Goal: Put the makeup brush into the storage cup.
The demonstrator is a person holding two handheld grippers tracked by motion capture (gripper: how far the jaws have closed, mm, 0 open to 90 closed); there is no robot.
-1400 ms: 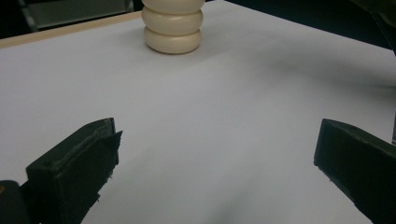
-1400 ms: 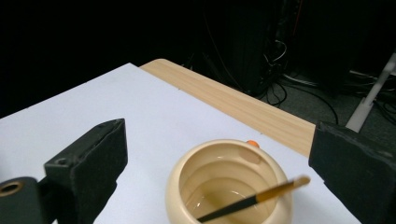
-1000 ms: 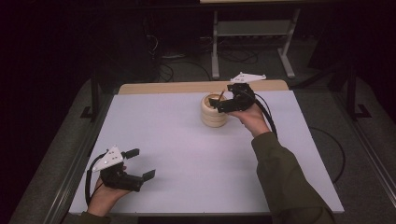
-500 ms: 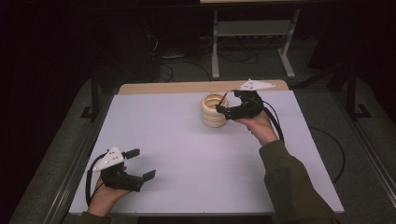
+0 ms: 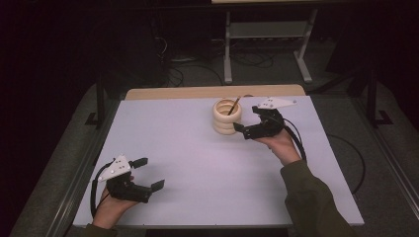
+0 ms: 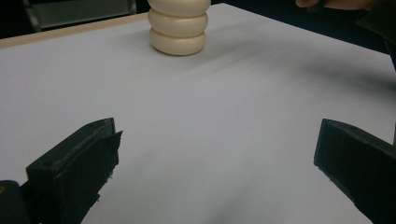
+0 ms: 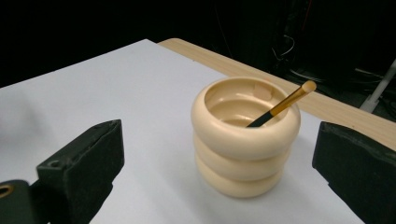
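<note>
Since a second ago my right gripper [image 5: 247,131] has backed off the cream ribbed cup [image 5: 227,116] and now sits just beside it on its right, jaws spread and holding nothing. That cup stands upright toward the far middle of the white table [image 5: 197,163], and a slim stick [image 7: 282,104] with a dark lower part and a golden upper end leans inside it against the rim; I read the retreat as a release after dropping the stick in, and the tilt as simply where it settled. From the right gripper view the cup sits between my open jaws but apart from both. My left gripper [image 5: 148,173] rests at the near left corner, well apart from the cup, jaws wide and empty, parked so it stays out of the way.
</note>
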